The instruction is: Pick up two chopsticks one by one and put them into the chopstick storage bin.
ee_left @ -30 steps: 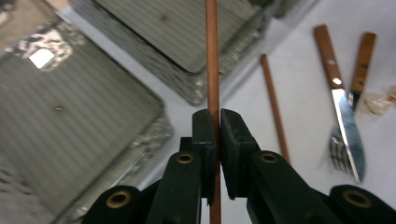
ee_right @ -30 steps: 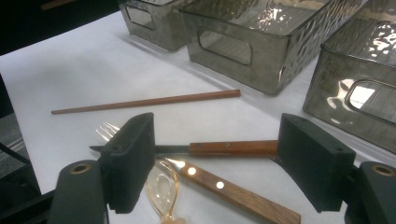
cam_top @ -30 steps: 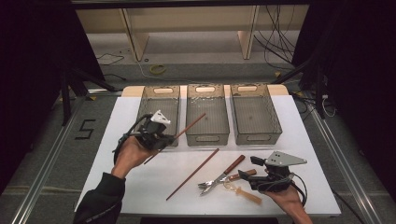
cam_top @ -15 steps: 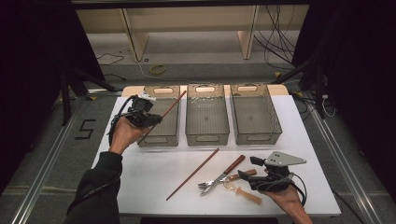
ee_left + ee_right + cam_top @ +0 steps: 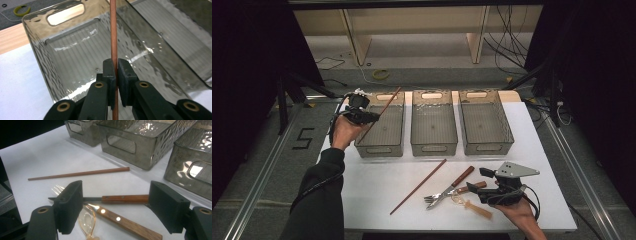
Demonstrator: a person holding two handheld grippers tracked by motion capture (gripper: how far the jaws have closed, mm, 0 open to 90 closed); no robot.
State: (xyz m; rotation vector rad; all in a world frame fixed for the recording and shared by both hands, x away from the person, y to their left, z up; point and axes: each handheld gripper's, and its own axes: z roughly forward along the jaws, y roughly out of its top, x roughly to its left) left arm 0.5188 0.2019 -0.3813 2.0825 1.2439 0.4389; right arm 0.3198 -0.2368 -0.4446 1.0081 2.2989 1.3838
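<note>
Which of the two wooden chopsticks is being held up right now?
The chopstick over the leftmost bin, clamped in the left gripper. The other chopstick lies flat on the white table, touched by nothing.

Left tongs (image 5: 371, 115), raised on an outstretched sleeved arm at ten o'clock, are clamped tight; right tongs (image 5: 484, 180), low at five o'clock, rest with jaws spread wide apart.

High view overhead facing forward, gripper views close along their jaws, all sharing the left bin (image 5: 381, 125).
</note>
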